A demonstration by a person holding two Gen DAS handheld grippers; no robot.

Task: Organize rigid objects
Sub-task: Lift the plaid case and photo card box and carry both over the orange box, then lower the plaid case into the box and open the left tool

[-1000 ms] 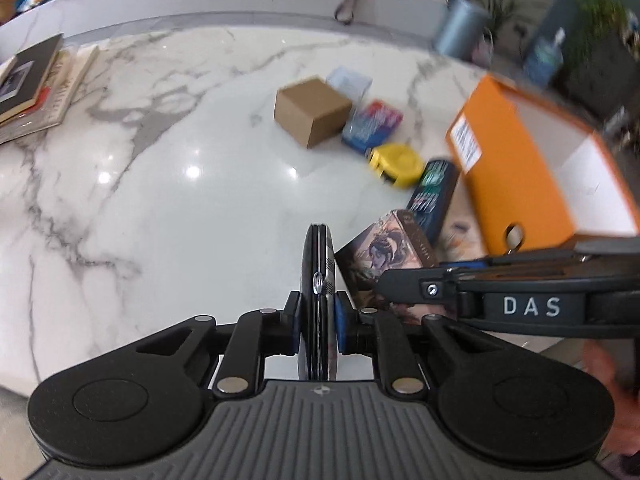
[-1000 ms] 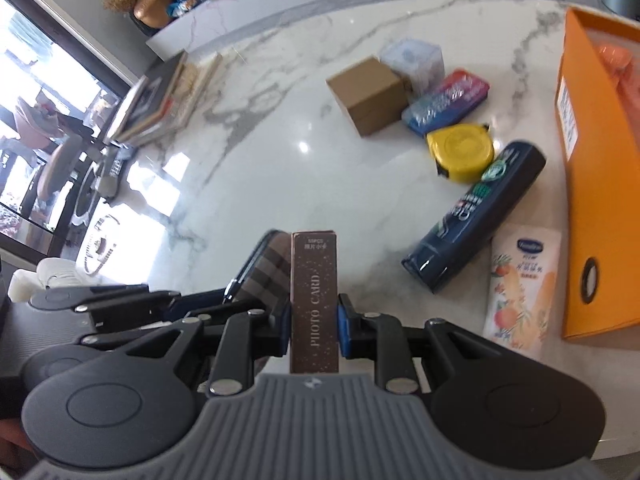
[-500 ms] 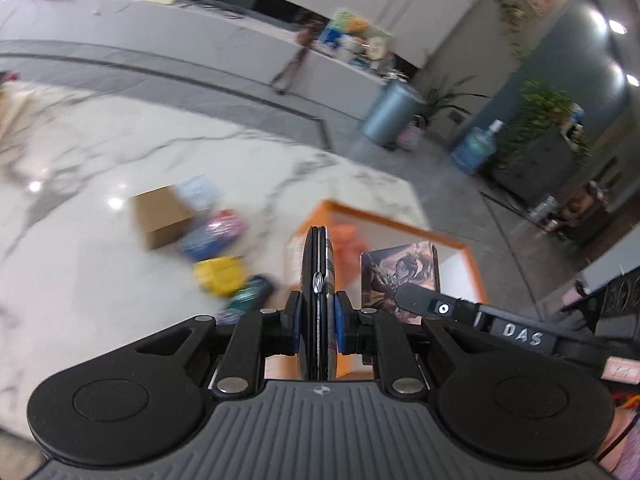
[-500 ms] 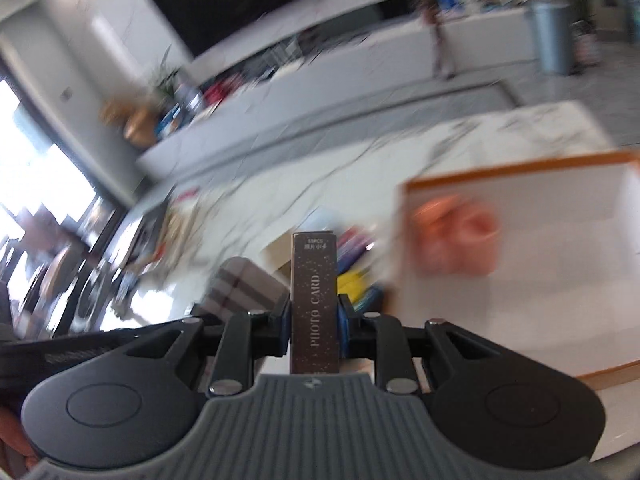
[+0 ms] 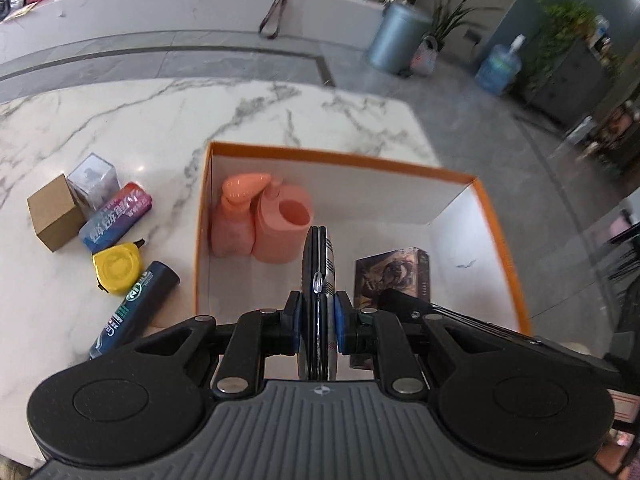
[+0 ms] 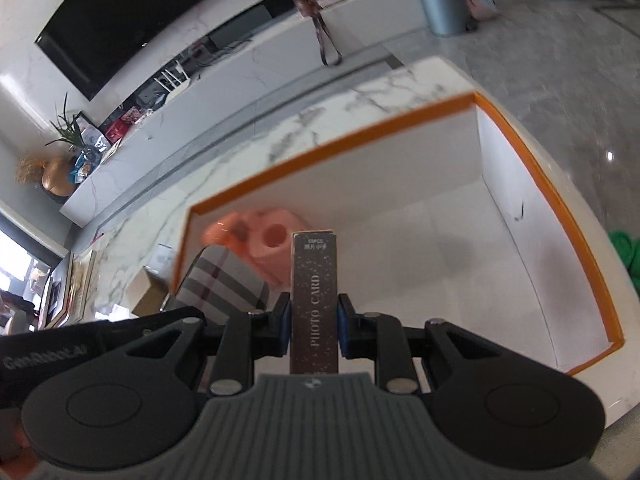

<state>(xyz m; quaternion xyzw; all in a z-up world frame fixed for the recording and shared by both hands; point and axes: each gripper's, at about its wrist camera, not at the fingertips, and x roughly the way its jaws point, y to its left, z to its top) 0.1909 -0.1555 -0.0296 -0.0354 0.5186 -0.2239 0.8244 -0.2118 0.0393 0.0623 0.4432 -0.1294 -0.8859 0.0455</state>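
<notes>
Card box [image 6: 314,304] pinched in right gripper [image 6: 313,322], plaid case [image 5: 319,300] pinched in left gripper [image 5: 318,316], both above orange bin [image 5: 496,216]; may tumble onto dispenser [image 5: 262,220] if released high.

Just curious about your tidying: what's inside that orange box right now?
Inside the orange box stands a pink dispenser set at its far left corner. The grippers and what they hold cover part of the floor.

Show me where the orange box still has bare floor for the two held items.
The orange box is bare along its right wall and across the middle. Its left corner is crowded by the pink dispenser set. The left claw holds a plaid disc, the right claw a photo card box.
</notes>
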